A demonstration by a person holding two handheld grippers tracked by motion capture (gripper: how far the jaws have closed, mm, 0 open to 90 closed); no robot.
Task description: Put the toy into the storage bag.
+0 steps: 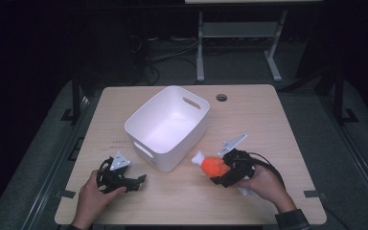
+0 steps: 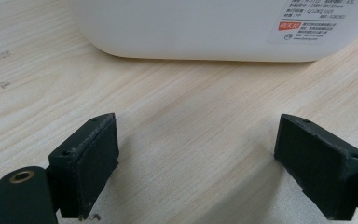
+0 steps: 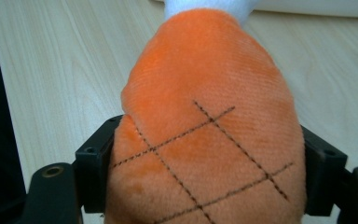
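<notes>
One table (image 1: 268, 115), light wood, everything sits on it. Biggest item: white bin (image 1: 168, 127), open top, roughly center, turned at an angle, near corner twd the person.

Plush toy (image 1: 212, 166), orange body w/ white tip, is just right of the bin's near corner, apart from it. Long axis runs from the right gripper (image 1: 219, 171) up-left twd the bin; white tip leads, points at the bin wall. In the right gripper view the orange body (image 3: 205, 140) w/ stitched cross-hatch sits btwn the two black jaws, both pads pressed into its sides, fabric bulging over them. So jaws partly closed, firm hold on the fat end. Looks lifted slightly off the tabletop, can't say how high.

Key relation: bin opening lies up-left of the toy, rim higher than the toy now. Judgement: next move needs lift over the near rim, then fwd-left. Right hand (image 1: 263, 184) is the nearer one and has the load; forearm enters from bottom right, gripper angled twd the bin.

Left gripper (image 1: 136, 181) near the bin's left-front side, low over the table, hand (image 1: 93, 194) wrapped on it. Jaws wide apart, nothing btwn them, bin wall (image 2: 182, 28) straight ahead.
</notes>
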